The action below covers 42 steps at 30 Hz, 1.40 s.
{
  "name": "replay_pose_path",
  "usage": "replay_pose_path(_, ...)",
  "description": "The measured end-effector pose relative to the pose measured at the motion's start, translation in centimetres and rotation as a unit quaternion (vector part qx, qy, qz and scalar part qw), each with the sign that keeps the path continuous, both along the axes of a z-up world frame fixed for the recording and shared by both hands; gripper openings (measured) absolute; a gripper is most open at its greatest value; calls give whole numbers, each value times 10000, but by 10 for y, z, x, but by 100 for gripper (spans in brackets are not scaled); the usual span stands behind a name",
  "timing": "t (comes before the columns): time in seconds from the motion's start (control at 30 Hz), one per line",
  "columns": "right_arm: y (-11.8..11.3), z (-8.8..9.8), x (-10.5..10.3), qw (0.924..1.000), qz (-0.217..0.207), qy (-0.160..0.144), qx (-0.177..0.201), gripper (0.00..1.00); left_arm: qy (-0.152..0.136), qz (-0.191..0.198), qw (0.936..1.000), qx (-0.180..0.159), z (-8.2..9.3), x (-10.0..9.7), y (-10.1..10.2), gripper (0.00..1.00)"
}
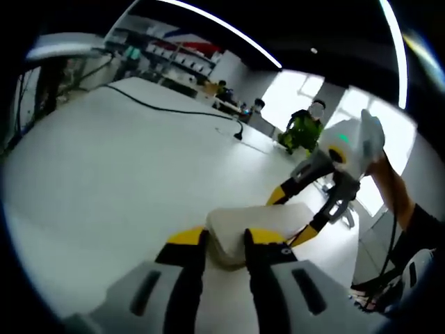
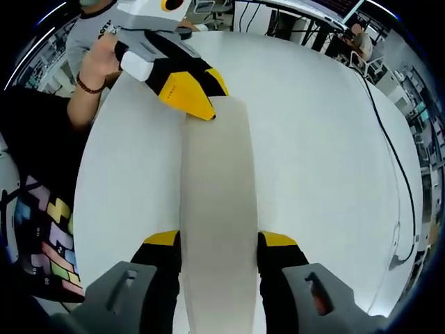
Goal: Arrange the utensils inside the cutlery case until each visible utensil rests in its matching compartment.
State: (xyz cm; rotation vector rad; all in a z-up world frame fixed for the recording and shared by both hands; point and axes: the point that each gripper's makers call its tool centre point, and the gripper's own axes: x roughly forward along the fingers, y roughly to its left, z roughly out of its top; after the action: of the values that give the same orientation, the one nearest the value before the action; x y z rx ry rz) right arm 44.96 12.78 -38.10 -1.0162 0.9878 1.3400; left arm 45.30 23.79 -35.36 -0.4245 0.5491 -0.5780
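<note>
White table (image 2: 313, 139), closed cream cutlery case (image 2: 217, 209) clamped endwise between left tongs (image 1: 226, 240) and right tongs (image 2: 219, 243), contents hidden.

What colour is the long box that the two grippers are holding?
The cutlery case is plain off-white, seen best in the right gripper view.

1. The right gripper (image 2: 220, 254) has its jaws closed against the two long sides of the pale cutlery case (image 2: 217, 202).
2. The left gripper (image 2: 182, 89) grips the case's far end.
3. A black cable (image 2: 395, 174) lies across the white worktop (image 2: 313, 139).
</note>
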Motion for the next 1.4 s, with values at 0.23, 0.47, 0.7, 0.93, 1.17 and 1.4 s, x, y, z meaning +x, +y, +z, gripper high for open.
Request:
replay_pose_path(0.23,-14,11,-2,9999,60,-72,-72,43,-52,-21,9999,85,0,0,-2,24)
replay_pose_path(0.47,-46,33,8,9996,-198,-199,-60,42,-103,-34,9999,125,0,-1,-5,24)
replay_pose_path(0.7,-78,43,15,9984,-523,-186,-105,27,-121,-37,9998,146,1,2,-3,24)
replay_pose_path(0.93,-96,37,15,9976,-622,-120,-277,26,-130,-26,9998,155,1,4,-2,24)
replay_pose_path(1.17,-95,33,10,9977,-593,-15,-325,24,-126,-23,9998,157,1,6,-1,24)
replay_pose_path(1.4,-94,35,17,9972,-575,-43,-483,24,-145,1,9998,157,1,6,-3,25)
